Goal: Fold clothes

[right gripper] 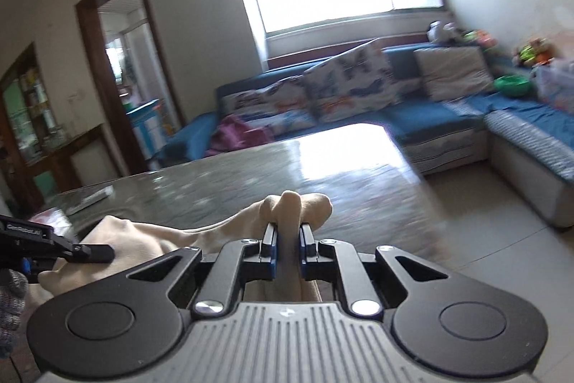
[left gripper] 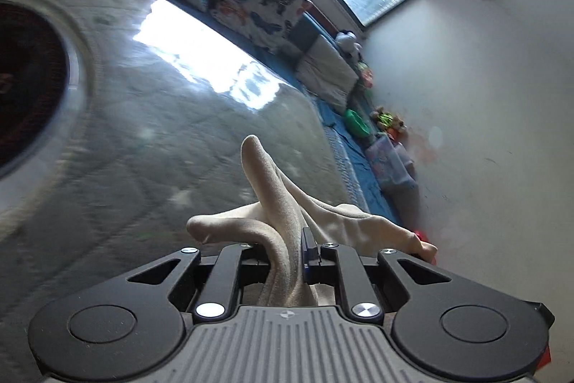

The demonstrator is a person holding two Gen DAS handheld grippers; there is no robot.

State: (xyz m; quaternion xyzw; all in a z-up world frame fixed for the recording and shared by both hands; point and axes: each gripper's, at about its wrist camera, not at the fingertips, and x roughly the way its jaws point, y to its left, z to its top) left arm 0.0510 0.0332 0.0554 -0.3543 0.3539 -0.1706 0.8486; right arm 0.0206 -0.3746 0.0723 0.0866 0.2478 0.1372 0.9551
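Pinching cream garment (right gripper: pixel 287 203) in right gripper (right gripper: pixel 287 236); left gripper (left gripper: pixel 287 239) clamps other end.

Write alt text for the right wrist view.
The right gripper is shut on a cream garment above a glossy table. At left, the left gripper grips the same cloth; a blue sofa sits beyond.

A broad stretch of glossy grey table (right gripper: pixel 222 182) lies bare ahead of the cream garment (right gripper: pixel 150 236), giving open passage. A flat booklet (right gripper: pixel 91 198) sits near the far left edge. To the left, the other hand-held gripper (right gripper: pixel 89 253) crowds the cloth; beyond stands a blue sofa (right gripper: pixel 412 112).
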